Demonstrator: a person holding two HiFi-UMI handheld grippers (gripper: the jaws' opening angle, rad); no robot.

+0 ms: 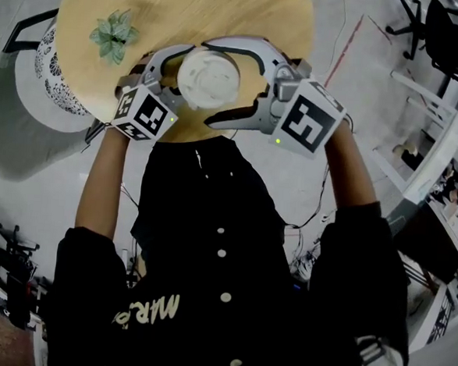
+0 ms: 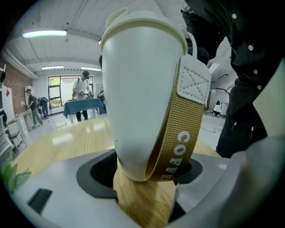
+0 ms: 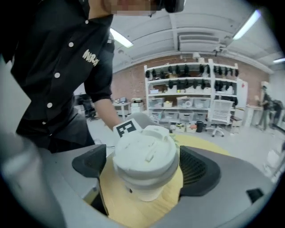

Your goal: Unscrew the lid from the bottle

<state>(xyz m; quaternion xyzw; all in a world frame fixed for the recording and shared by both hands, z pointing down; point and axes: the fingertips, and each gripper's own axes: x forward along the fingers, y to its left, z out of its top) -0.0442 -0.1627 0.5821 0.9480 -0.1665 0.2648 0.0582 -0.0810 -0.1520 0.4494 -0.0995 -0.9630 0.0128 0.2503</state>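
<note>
The white tapered bottle [image 2: 138, 89] stands upright on the round light-wood desk [image 1: 186, 11], near the edge closest to me. My left hand-held gripper [image 2: 147, 174] is clamped low on the bottle body. Its dark pads [image 2: 100, 171] bear on the base, and the tan woven carry strap [image 2: 178, 133] lies against the pad on the far side. My right hand-held gripper [image 3: 142, 168] stands wide apart around the white moulded lid [image 3: 144, 153] — the lid sits between the ribbed pads [image 3: 202, 171], but neither presses on it. The lid looks fully seated.

Step in hand, as I judge it: grip the lid for a turn.

1. I keep the left clamp firm and low. The body tapers, so a slack grip could let it spin or ride up.
2. I centre the right jaws on the lid's rim, level with it, clear of the raised tab on top and of the body below.
3. I close until both pads seat evenly, then roll the wrist about the bottle's upright axis. I do not pull upward until the thread runs free.
4. I watch the strap — I cannot tell whether its upper end is fixed to the lid or to the collar. If it is fixed to the lid, it may wind up as I turn.
</note>
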